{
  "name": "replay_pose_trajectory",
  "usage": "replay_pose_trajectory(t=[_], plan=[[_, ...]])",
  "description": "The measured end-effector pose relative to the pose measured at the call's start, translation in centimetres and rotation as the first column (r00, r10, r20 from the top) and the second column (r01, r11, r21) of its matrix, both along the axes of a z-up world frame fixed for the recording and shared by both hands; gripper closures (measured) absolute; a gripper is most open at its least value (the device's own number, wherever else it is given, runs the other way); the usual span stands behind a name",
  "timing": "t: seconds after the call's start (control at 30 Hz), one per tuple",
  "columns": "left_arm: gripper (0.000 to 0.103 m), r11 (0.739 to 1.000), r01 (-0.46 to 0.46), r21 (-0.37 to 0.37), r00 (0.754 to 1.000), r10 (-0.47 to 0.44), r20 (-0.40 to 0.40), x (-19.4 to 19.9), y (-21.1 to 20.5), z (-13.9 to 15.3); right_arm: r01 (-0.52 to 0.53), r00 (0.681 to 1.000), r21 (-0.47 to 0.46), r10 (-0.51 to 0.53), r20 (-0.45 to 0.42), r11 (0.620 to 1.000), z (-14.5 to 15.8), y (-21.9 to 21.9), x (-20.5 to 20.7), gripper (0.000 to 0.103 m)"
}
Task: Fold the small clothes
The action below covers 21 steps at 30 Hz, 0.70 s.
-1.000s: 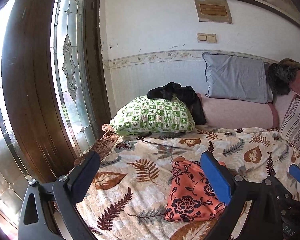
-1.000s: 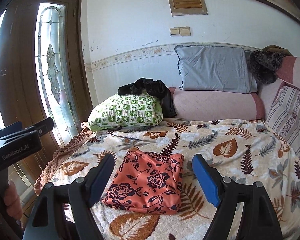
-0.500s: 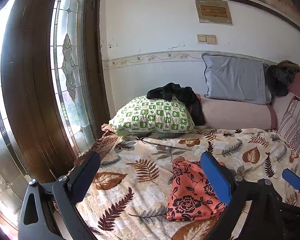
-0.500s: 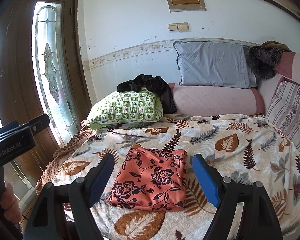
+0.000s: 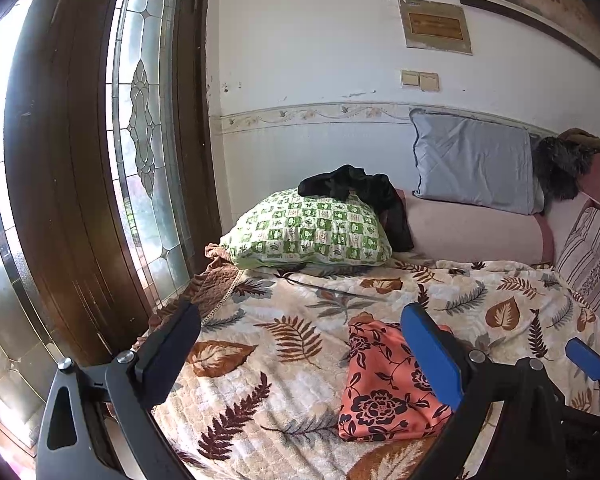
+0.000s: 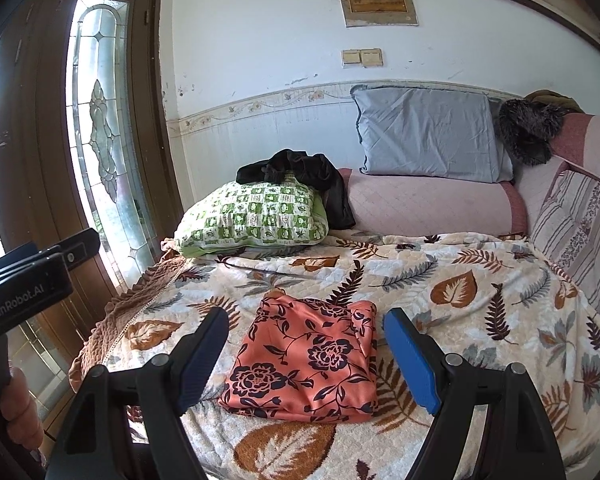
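A folded orange garment with dark flowers [image 6: 308, 360] lies flat on the leaf-print blanket [image 6: 480, 320]; it also shows in the left wrist view [image 5: 380, 384]. My right gripper [image 6: 306, 316] hovers in front of it, open, its fingers framing the cloth without touching it. My left gripper [image 5: 300, 336] is held to the left of the cloth, open and empty; its blue right finger [image 5: 432, 356] overlaps the cloth's edge in view. A crumpled black garment [image 6: 300, 176] lies on a green checked pillow [image 6: 256, 220].
A grey pillow [image 6: 432, 136] leans on the wall above a pink bolster [image 6: 432, 204]. A dark furry thing [image 6: 528, 128] sits in the far right corner. A wooden door with leaded glass [image 5: 140, 160] stands left of the bed. A hand [image 6: 18, 400] holds the left gripper's handle.
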<state>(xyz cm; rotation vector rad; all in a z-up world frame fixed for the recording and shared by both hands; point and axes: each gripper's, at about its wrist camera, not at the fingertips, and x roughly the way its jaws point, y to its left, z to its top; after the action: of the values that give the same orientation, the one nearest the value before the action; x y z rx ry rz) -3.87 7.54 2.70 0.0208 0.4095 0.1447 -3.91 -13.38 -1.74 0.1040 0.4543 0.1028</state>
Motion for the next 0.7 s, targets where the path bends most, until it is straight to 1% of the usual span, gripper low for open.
replay_pose_trajectory(t=[0.37, 0.57, 0.7], plan=[[0.003, 1.000, -0.003, -0.020, 1.000, 0.003, -0.011, 0.7, 0.5, -0.5, -0.025, 0.999, -0.037, 0.024, -0.021, 0.999, -0.4, 0.8, 0.4, 0.020], [0.003, 1.000, -0.005, -0.009, 0.999, 0.005, -0.031, 1.8, 0.3, -1.1, -0.043, 0.998, -0.023, 0.042, -0.054, 0.999, -1.3, 1.1, 2.0, 0.020], [0.003, 1.000, -0.002, -0.006, 0.999, 0.002, -0.039, 2.5, 0.1, -1.4, -0.055, 0.997, -0.020, 0.054, -0.057, 0.998, -1.7, 1.3, 2.9, 0.020]])
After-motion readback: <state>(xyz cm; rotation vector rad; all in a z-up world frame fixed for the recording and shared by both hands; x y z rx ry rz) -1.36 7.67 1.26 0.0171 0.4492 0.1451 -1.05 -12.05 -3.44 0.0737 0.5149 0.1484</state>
